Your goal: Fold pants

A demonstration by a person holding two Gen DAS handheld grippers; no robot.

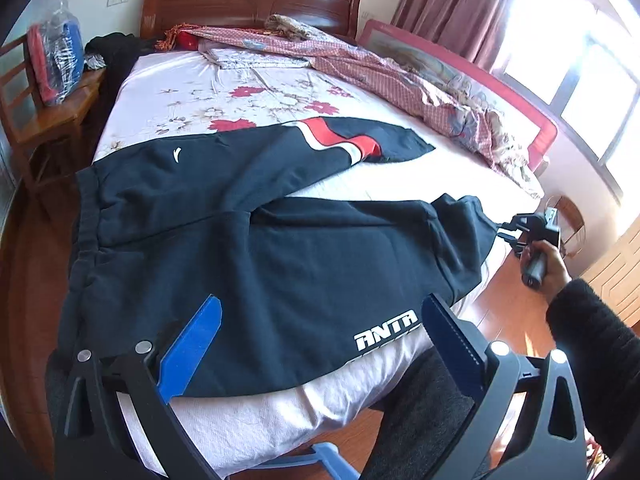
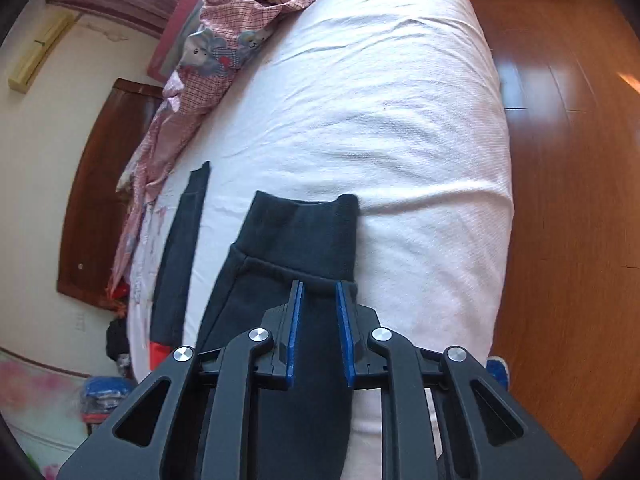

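Note:
Dark navy pants (image 1: 280,248) lie spread on the bed, waistband at the left, both legs running right. The far leg carries a red and white stripe (image 1: 344,142); the near leg has white lettering (image 1: 386,336). My left gripper (image 1: 320,320) hovers wide open over the near leg's lower edge, holding nothing. A hand holds my right gripper (image 1: 502,233) at the near leg's cuff (image 2: 304,232). In the right wrist view my right gripper (image 2: 319,294) has its blue pads a little apart, with dark fabric lying between and below them, not pinched.
The bed (image 1: 240,92) has a floral sheet and a white cover (image 2: 400,120) at its foot. A pink checked quilt (image 1: 380,72) is bunched along the far side. A wooden chair (image 1: 48,120) with a bagged bundle stands left. Wooden floor (image 2: 568,200) surrounds the bed.

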